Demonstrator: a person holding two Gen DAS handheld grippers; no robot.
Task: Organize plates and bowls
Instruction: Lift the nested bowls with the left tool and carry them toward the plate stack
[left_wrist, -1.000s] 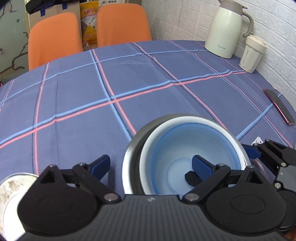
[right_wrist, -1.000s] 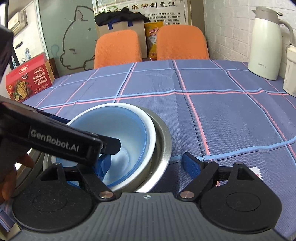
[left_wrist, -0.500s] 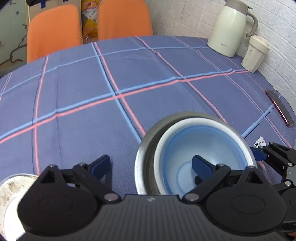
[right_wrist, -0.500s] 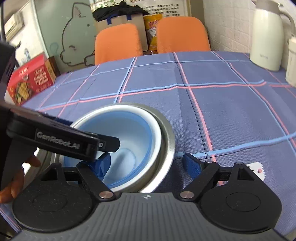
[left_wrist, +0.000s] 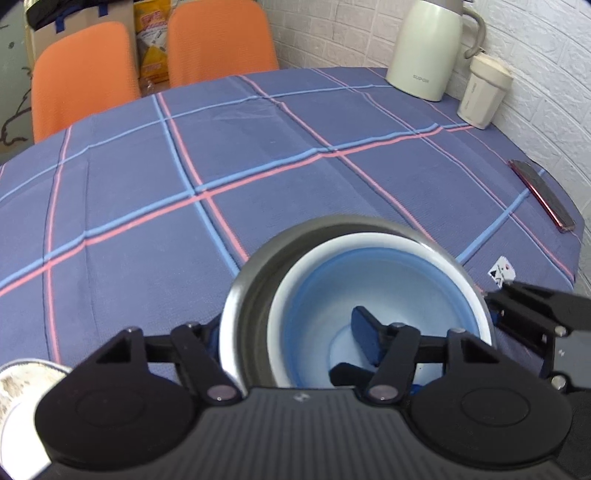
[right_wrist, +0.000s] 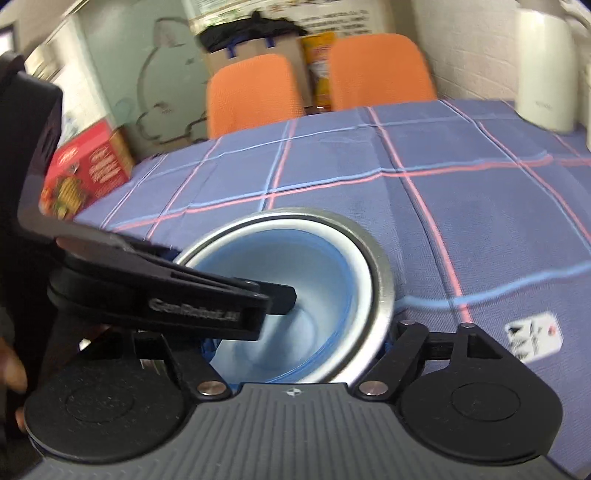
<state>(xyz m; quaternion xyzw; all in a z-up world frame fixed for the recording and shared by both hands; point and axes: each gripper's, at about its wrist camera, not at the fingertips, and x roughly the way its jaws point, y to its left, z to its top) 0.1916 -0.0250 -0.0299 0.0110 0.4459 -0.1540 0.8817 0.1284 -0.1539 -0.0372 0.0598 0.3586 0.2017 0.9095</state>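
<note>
A steel bowl (left_wrist: 255, 280) stands on the checked tablecloth with a blue-and-white bowl (left_wrist: 406, 280) nested in it, pushed toward its right side. My left gripper (left_wrist: 288, 332) straddles the left walls: one finger outside the steel rim, the other free inside the blue bowl, with a gap showing. My right gripper (right_wrist: 299, 343) straddles the right side of the steel bowl (right_wrist: 380, 280), one finger in the blue bowl (right_wrist: 332, 280) and one beside the outer rim. Both are open. The left gripper's finger (right_wrist: 207, 295) crosses the right wrist view.
A stained white dish (left_wrist: 22, 387) lies at the near left. A thermos (left_wrist: 424, 48), a cup (left_wrist: 484, 92), a phone (left_wrist: 543, 195) and a small card (left_wrist: 502, 273) line the right edge. Two orange chairs (left_wrist: 85, 74) stand beyond the table, a red box (right_wrist: 88, 173) far left.
The left gripper's fingers have drawn closer together around the bowls' left walls. Both cameras have risen and tilted. The right gripper's opening looks unchanged.
</note>
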